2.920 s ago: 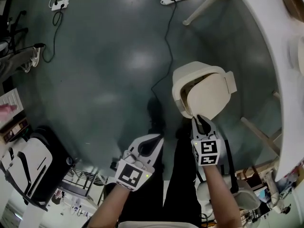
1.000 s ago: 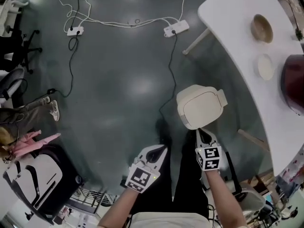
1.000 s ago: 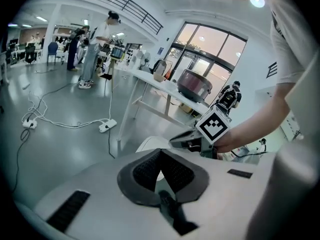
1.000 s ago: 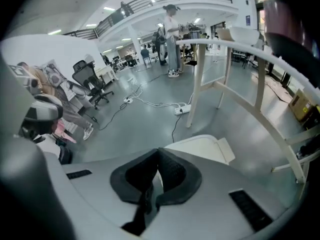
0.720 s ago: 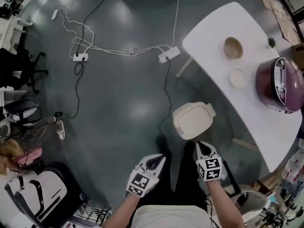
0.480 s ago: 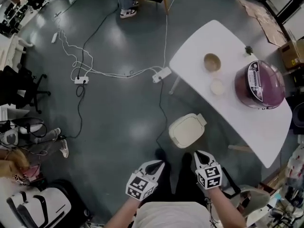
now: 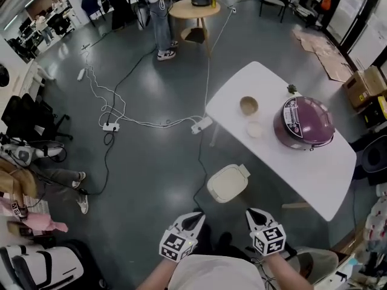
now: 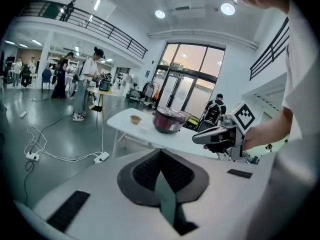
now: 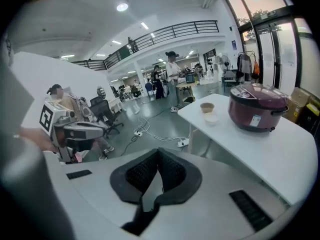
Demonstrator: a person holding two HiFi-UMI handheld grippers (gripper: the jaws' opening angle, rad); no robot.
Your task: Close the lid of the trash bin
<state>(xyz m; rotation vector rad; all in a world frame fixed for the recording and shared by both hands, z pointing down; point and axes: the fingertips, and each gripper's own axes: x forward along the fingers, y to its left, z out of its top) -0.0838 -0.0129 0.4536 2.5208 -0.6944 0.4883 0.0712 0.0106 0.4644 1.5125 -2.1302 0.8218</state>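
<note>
The cream trash bin [image 7: 228,183] stands on the grey floor beside the white table, its lid lying flat and shut. Both grippers are held high above the floor, near the bottom of the head view and clear of the bin. My left gripper [image 7: 196,215] is shut with nothing in it, its tips [image 8: 160,152] meeting in a point. The right gripper [image 7: 251,212] is also shut and empty, as its own view [image 9: 159,152] shows. Each gripper appears in the other's view: the right gripper [image 8: 220,136] and the left gripper [image 9: 75,129].
A white table [image 7: 314,174] right of the bin carries a purple rice cooker [image 7: 304,123], a bowl [image 7: 248,106] and a small dish [image 7: 254,129]. Power strips and cables [image 7: 201,125] trail over the floor. People stand by a round table [image 7: 195,8] at the back.
The bin's lid went from tilted open, with the right gripper at it, to flat and shut. Both grippers have since risen away from the bin, and far more of the room shows.
</note>
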